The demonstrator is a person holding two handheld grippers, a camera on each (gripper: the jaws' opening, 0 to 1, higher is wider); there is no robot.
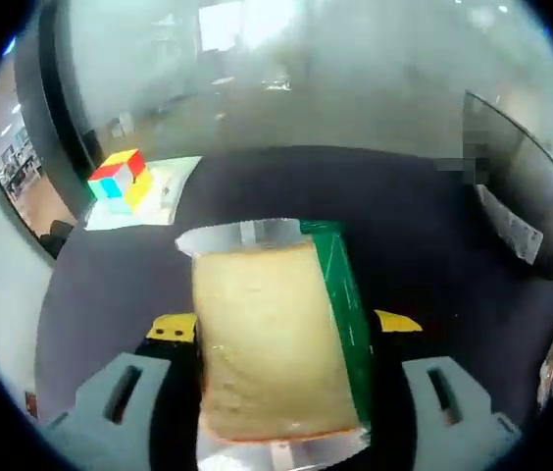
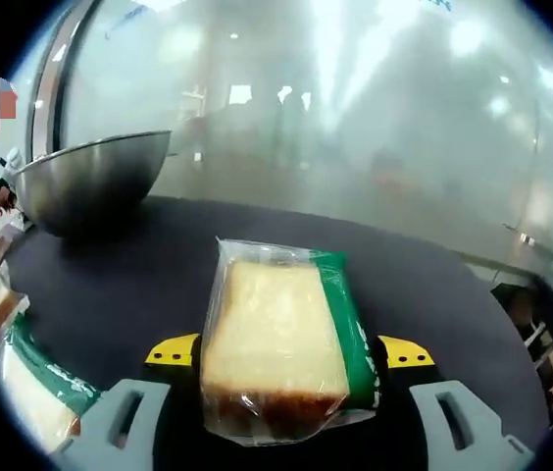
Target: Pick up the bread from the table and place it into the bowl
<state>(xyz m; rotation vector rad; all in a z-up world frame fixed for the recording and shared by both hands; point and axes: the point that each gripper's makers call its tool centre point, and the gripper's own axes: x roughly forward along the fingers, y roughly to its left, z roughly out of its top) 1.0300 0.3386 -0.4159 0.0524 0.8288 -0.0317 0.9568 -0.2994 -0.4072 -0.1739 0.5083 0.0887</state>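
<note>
Looking down the left gripper view, there's a wrapped bread slice [image 1: 272, 339] sitting right between the jaws: pale yellow crumb, thin brownish crust along the near edge, clear plastic pack with a green strip down its right side and crimped silvery ends. It's resting on the dark round table [image 1: 424, 255]. The right gripper view has its own bread pack [image 2: 278, 343], same look, green band on the right, darker crust at the near end, also lying flat on the dark tabletop.

Other stuff: a colourful cube [image 1: 120, 177] (red, yellow, blue faces) sits on a pale sheet [image 1: 164, 191] at the far left of the table. The metal bowl [image 2: 90, 182] is at the far left of the right gripper view, well apart from the bread, and its grey curved side [image 1: 522, 196] pokes in from the right of the left gripper view. More wrapped packs [image 2: 22, 378] with green trim lie along the left edge. Nothing sits between that bread and the bowl, just bare table.

Jaws: the left gripper [image 1: 281, 392] is spread wide, grey fingers either side of the pack with a gap on both sides, yellow tips showing beside it, not squeezing anything. The right gripper [image 2: 291, 397] is the same, wide apart, straddling its bread pack, no contact I can make out.
</note>
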